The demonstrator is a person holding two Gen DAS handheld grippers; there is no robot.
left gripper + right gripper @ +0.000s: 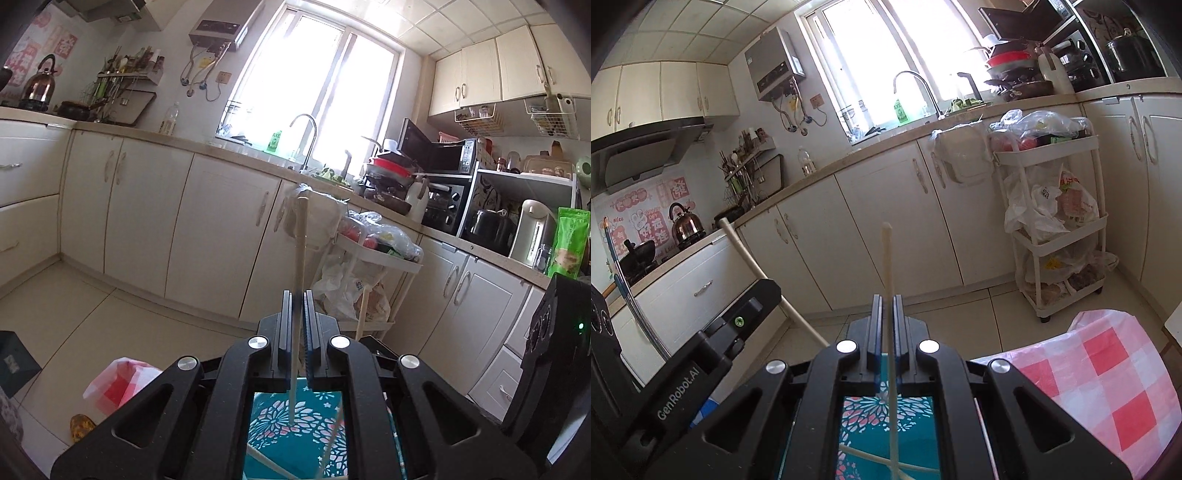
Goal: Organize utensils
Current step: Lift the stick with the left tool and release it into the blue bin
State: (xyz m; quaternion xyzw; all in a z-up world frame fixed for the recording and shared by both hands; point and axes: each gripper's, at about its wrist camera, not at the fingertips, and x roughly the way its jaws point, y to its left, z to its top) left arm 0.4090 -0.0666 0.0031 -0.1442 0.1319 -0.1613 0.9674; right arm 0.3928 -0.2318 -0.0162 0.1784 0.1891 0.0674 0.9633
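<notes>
My left gripper (297, 293) is shut on a pale wooden chopstick (300, 243) that sticks up past the fingertips; its lower end hangs over a teal flowered cloth (295, 424). My right gripper (887, 297) is shut on a second cream chopstick (887, 254), also pointing up and forward. In the right wrist view the left gripper's body (701, 354) shows at lower left with its chopstick (753, 266) slanting away. More pale sticks (864, 456) lie on the teal cloth (868, 413) beneath both grippers. The right gripper's body (554, 332) shows at the right edge of the left wrist view.
Cream cabinets (147, 206) line the kitchen under a counter with a sink tap (308, 140). A white trolley (1060, 229) full of plastic bags stands by the cabinets. A red-and-white checked cloth (1115, 387) lies at right. Tiled floor (92, 317) lies below.
</notes>
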